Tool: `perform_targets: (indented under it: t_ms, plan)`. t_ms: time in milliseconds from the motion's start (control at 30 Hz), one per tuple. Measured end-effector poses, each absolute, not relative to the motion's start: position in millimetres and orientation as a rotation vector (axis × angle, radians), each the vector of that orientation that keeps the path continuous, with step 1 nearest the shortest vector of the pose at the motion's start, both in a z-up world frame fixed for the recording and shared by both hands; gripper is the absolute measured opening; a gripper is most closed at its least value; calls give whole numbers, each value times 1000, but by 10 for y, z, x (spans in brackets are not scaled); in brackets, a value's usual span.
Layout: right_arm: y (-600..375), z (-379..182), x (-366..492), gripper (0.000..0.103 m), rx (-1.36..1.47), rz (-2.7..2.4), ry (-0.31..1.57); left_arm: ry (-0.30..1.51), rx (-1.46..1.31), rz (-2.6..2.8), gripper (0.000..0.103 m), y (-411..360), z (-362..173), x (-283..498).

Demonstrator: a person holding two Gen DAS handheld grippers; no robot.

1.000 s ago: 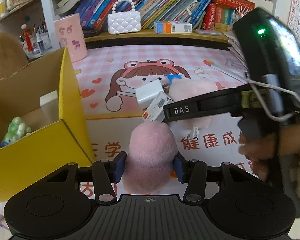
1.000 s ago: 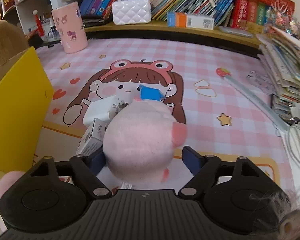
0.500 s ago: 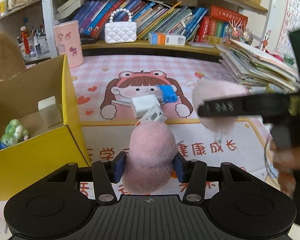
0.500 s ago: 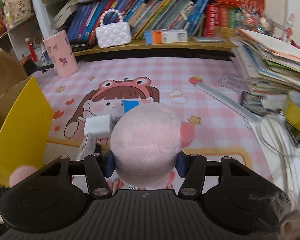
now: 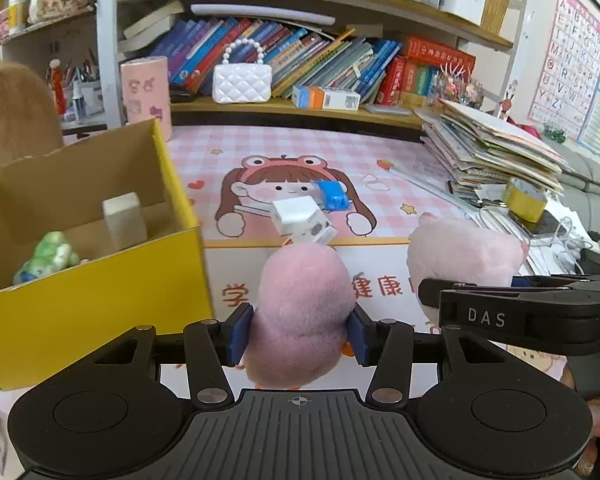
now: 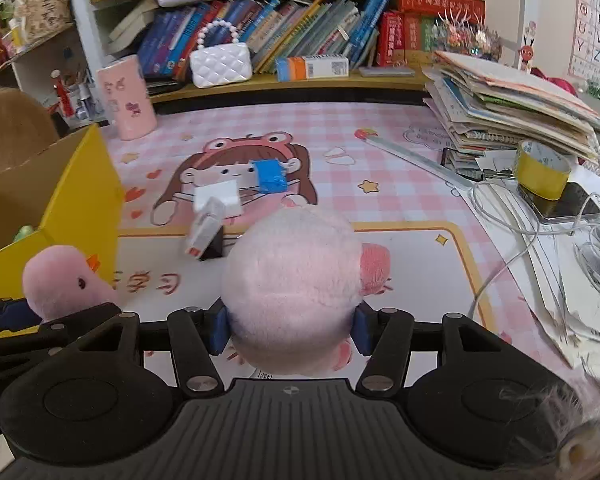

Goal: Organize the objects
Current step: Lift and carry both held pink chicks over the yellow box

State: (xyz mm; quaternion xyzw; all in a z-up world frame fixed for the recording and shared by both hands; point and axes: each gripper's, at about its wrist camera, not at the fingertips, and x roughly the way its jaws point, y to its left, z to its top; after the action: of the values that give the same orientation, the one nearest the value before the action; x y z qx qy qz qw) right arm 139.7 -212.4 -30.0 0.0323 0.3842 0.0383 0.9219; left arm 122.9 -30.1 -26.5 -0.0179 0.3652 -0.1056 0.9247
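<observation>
My left gripper point(image 5: 298, 334) is shut on a pink plush duck point(image 5: 302, 304), which also shows in the right wrist view point(image 6: 66, 284). My right gripper point(image 6: 290, 330) is shut on a pale pink plush pig point(image 6: 296, 280), which also shows in the left wrist view point(image 5: 460, 252). Both are held above the front of the pink mat. The yellow cardboard box point(image 5: 100, 292) stands open at the left, with a green toy point(image 5: 46, 258) and a white block point(image 5: 124, 220) inside. A white cube point(image 6: 218, 196), a small white box point(image 6: 204, 232) and a blue block point(image 6: 270, 176) lie on the mat.
A pile of books and papers point(image 6: 512, 112) lies at the right, with a yellow tape roll point(image 6: 542, 174), a phone and white cables point(image 6: 540, 236). A pink cup point(image 6: 126, 98) and a white handbag point(image 6: 220, 64) stand at the back by the bookshelf.
Both grippers have pulled back and up from the mat with their plush toys. The right gripper now sits close beside the left, at its right.
</observation>
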Motion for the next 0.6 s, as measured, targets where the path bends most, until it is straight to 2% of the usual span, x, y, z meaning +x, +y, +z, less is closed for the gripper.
perform_targets:
  t_ms: [600]
  plan:
    - [-1072, -220, 558, 54, 11, 195, 806, 723, -82, -120, 48, 685, -143, 369]
